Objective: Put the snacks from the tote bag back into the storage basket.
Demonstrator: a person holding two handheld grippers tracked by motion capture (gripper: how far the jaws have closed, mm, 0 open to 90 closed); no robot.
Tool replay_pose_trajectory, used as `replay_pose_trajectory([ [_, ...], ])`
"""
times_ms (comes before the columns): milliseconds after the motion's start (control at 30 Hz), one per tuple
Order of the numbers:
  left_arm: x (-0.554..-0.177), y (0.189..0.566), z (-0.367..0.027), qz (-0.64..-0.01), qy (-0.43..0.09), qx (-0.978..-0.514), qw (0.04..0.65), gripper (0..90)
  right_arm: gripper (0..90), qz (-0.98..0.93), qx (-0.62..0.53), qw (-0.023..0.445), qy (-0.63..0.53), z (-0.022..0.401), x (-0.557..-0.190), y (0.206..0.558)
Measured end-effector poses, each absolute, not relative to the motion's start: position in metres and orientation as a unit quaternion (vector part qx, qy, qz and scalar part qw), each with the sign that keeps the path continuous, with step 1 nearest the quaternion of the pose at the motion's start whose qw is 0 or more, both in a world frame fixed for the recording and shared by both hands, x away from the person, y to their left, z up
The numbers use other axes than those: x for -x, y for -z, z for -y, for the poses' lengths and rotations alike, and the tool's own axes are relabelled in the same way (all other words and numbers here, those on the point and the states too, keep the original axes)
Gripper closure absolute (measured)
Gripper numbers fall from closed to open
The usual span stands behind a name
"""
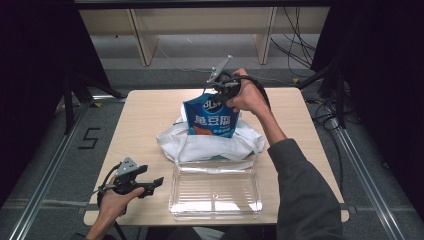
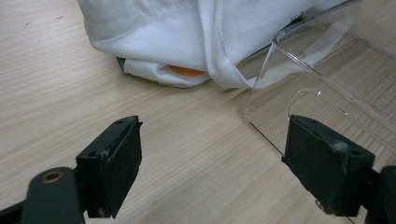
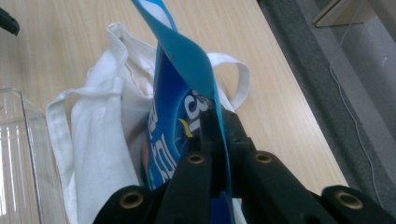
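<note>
Right gripper (image 1: 223, 89) is clamped on the top edge of a blue snack bag (image 1: 211, 116) — in the right gripper view the black jaws are pinched tight with the thin blue seal of the bag (image 3: 187, 70) sandwiched between them. The bag is upright over the far-middle part of the table (image 1: 145, 107), its lower end sitting down in the open mouth of a white cloth tote bag (image 1: 200, 142) that lies crumpled on the wood. It has white lettering on the front and a bit of orange near the bottom. Just in front of the tote, on the person's side, is a clear plastic container (image 1: 216, 192), and one tote strap is draped against its far rim. Left gripper (image 1: 150, 186) is over by the near-left corner of the table, well apart from the bag — jaws wide apart with nothing between them, pointing toward the clear container. In the left gripper view you can see the container's corner (image 2: 280, 60) just past the pads, and the folded tote (image 2: 187, 32) beyond, with something orange peeking out from under the cloth.
</note>
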State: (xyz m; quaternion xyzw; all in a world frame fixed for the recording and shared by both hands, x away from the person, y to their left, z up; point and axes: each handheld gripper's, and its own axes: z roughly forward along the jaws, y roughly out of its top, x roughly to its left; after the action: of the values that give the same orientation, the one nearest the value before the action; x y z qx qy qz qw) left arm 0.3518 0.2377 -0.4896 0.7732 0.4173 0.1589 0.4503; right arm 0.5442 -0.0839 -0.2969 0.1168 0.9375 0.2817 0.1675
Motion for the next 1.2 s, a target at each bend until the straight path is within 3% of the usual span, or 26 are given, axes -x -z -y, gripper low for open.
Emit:
replay_pose_trajectory([
  [333, -0.353, 0.492, -0.238, -0.422, -0.154, -0.771, 0.451, 18.2, 90.0, -0.937, -0.097, 0.178, -0.284, 0.081, -0.539, 0.288],
  [1200, -0.356, 0.493, -0.243, -0.424, -0.152, -0.773, 0.447, 18.1, 90.0, -0.921, -0.093, 0.253, -0.280, 0.082, -0.502, 0.209],
])
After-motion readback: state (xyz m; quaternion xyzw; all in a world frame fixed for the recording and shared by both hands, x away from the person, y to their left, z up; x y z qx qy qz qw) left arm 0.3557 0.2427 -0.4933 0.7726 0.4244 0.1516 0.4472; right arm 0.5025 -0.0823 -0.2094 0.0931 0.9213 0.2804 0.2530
